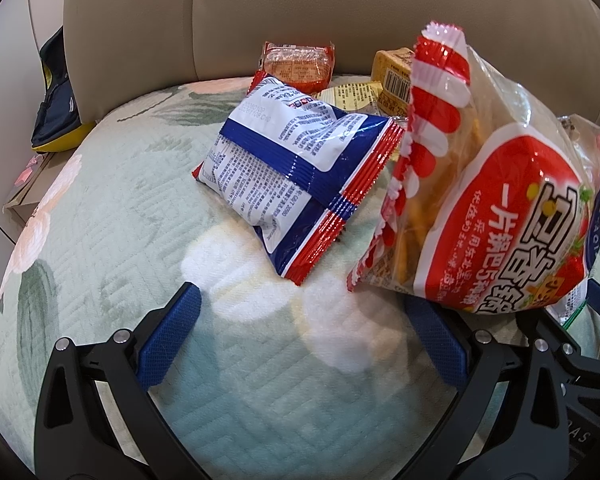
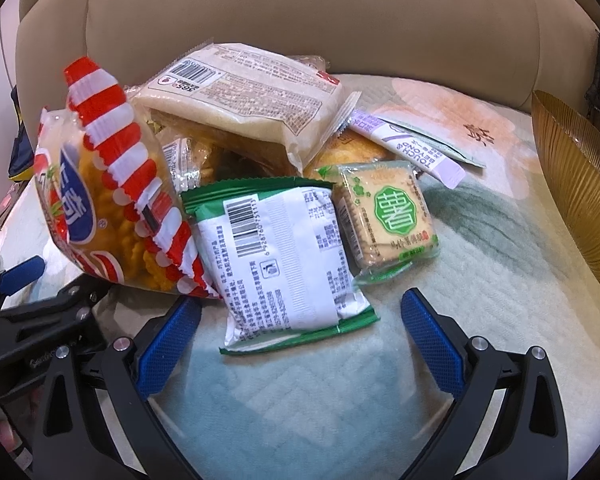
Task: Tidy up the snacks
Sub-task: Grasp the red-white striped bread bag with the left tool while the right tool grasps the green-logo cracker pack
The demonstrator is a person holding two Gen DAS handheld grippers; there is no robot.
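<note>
Snack packets lie piled on a pale green floral seat cover. A red-and-white striped bag of orange crisps stands tilted between the two grippers, covering the tip of my left gripper's right finger. My left gripper is open over bare cover, just short of a blue, white and red packet. My right gripper is open too, and the near end of a green-and-white packet lies between its fingers. Beside that packet sits a biscuit pack with a green label.
Behind are a large beige packet, a purple sachet, a red packet and yellow packets. A ribbed golden bowl stands at the right. The beige sofa back closes the rear. Dark blue and yellow fabric lies left.
</note>
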